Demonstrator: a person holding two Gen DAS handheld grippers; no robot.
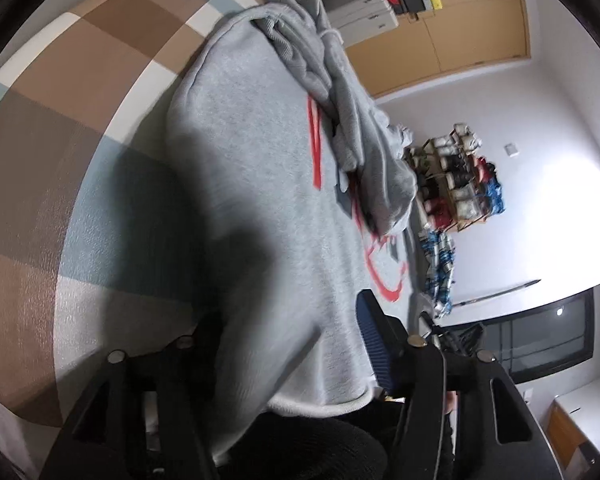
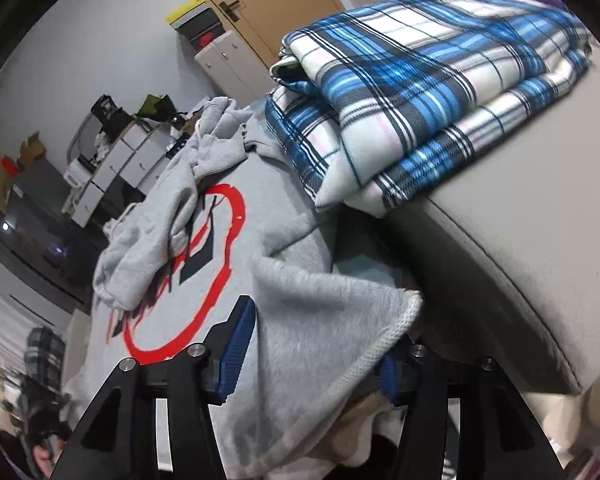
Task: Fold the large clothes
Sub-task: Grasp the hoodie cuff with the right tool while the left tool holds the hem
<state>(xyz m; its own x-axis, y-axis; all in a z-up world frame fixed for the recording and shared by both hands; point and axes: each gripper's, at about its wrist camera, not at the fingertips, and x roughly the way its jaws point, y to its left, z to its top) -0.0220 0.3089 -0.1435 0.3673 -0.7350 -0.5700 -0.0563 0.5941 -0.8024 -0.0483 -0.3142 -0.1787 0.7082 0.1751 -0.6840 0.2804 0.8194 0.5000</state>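
**Hem between both tongs**

Left gripper (image 1: 300,344) and right gripper (image 2: 312,344) both straddle the grey hoodie (image 1: 260,160) hem, jaws parted, not pinching. It sprawls over the checked bed cover (image 1: 60,120) (soft, floppy, weighty). Best held at the stitched hem corners.

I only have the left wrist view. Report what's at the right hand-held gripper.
Observer: A stitched hem corner of the grey sweatshirt drapes loosely through the right hand-held gripper, whose jaws stand apart.
Operator: Now say what lies beside the sweatshirt on that side.
Observer: A folded blue plaid cloth rests on a beige cushion, right against the sweatshirt.
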